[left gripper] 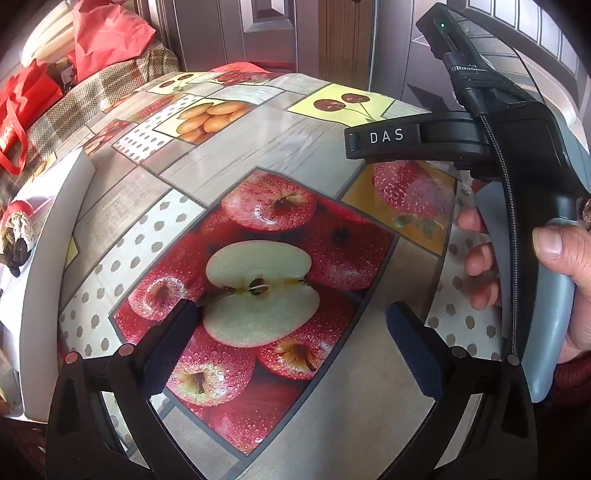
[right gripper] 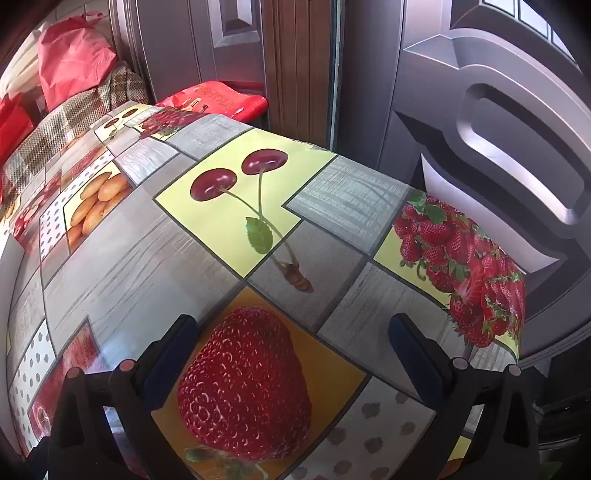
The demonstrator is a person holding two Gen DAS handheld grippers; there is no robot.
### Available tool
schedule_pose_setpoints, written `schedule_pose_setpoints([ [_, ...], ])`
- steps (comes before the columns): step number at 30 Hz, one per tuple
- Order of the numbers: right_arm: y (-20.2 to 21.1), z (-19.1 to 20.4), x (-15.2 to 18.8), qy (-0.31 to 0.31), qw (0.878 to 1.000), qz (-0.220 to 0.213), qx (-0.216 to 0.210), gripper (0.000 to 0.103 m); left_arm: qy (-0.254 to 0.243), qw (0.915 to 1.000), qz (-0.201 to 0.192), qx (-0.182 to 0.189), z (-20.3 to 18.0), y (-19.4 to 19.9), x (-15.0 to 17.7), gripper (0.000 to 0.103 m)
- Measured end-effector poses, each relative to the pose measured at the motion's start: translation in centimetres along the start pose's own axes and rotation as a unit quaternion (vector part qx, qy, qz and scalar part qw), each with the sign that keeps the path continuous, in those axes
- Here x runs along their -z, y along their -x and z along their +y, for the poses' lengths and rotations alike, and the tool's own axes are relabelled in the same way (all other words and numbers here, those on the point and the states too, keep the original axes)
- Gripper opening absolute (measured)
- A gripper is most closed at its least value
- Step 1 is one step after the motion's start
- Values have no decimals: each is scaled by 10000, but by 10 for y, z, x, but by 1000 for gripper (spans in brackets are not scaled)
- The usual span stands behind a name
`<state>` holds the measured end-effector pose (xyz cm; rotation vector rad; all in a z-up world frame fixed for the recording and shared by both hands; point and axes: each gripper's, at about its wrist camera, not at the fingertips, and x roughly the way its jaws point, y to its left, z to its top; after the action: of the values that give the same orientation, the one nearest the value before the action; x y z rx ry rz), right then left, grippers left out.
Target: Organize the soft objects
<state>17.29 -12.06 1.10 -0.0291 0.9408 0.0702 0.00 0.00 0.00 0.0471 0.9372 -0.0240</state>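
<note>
My left gripper (left gripper: 291, 325) is open and empty above the fruit-print tablecloth (left gripper: 221, 158), over a printed cut apple. A white box (left gripper: 48, 236) stands at the table's left edge, with a small soft toy (left gripper: 16, 236) of red, cream and dark cloth inside it. The right gripper's body (left gripper: 517, 155), held in a hand, shows at the right of the left wrist view; its fingertips are out of that view. In the right wrist view my right gripper (right gripper: 291, 343) is open and empty above a printed strawberry on the tablecloth (right gripper: 122, 251).
A checked cloth (left gripper: 74, 107) covers a surface behind the table at left, with red bags (left gripper: 22, 107) and red fabric (left gripper: 107, 33) on it. A red bag (right gripper: 218, 99) lies past the table's far edge. Brown doors (right gripper: 480, 110) stand close behind and right.
</note>
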Motion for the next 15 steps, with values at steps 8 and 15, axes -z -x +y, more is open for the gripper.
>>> schedule_pose_setpoints([
  [8, 1, 5, 0, 40, 10000, -1, 44, 103, 0, 10000, -7, -1, 0, 0, 0, 102],
  [15, 2, 6, 0, 22, 10000, 0, 27, 103, 0, 10000, -8, 0, 0, 0, -1, 103],
])
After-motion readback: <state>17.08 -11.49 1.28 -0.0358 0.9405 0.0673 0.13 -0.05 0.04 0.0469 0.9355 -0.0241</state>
